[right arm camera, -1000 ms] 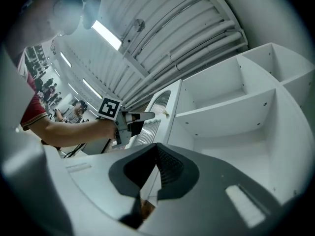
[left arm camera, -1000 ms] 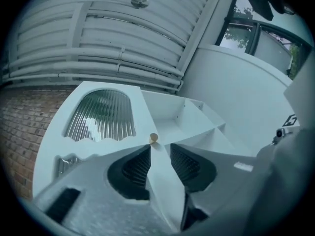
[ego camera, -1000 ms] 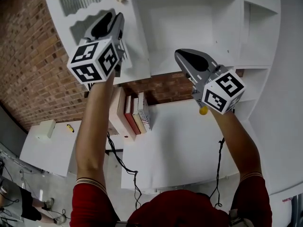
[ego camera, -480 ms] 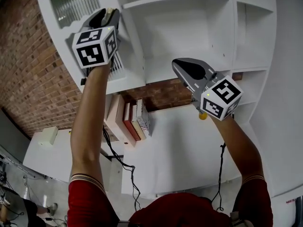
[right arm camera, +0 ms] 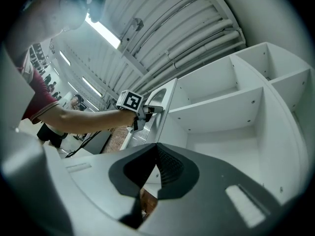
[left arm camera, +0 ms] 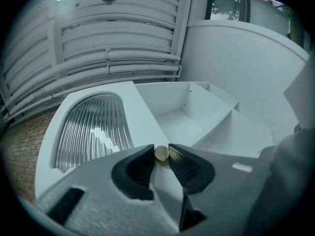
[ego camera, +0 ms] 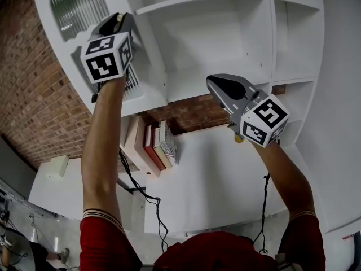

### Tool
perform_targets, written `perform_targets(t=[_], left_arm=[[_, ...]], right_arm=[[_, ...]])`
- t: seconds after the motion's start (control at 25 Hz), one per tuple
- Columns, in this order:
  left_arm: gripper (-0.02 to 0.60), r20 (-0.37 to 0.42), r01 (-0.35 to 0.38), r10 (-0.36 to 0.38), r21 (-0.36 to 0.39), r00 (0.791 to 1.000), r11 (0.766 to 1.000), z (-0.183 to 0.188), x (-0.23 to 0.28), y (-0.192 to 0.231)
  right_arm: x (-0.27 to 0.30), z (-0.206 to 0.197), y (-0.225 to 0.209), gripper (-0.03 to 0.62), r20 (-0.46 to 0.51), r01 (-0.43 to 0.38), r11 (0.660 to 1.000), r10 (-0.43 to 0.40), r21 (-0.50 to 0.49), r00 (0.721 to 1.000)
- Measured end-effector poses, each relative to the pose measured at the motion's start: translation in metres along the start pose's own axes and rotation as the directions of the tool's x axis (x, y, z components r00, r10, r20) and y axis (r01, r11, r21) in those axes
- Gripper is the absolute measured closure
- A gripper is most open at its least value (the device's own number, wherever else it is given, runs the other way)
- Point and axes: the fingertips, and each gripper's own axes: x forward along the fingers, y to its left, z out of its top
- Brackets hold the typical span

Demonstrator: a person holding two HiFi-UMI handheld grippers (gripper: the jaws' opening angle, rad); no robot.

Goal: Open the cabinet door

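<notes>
Your left gripper [ego camera: 119,19], jaws just closing, pinches the brass knob [left arm camera: 161,153] on the open cabinet door [left arm camera: 91,132]. Only its own view shows the pads touching it. Your right gripper [right arm camera: 156,147] is clenched empty.

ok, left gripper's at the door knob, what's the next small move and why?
Probably pull the knob gently to swing the door a bit wider. The left gripper has just been closing its jaws and they pinch the knob, while the right gripper is shut, empty and clear of the shelves.

Red short sleeves [ego camera: 106,243], striped cuffs [ego camera: 102,215]
</notes>
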Motion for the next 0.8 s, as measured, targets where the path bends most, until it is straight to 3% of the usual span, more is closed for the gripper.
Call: perform_targets(t=[0.4,0.8], left_arm=[[0.495,0.065,0.064,-0.059,-0.069,0.996,0.996,0.019,-0.04,-0.003],[0.495,0.078,0.064,-0.057,-0.09,0.995,0.994,0.041,-0.086,0.006]], right_arm=[[-0.003,-0.009,0.009,0.582,0.029,-0.04,0.999,0.039,0.03,0.999],[0.006,0.008,0.019,0.58,0.084,-0.141,0.988,0.135,0.063,0.987]])
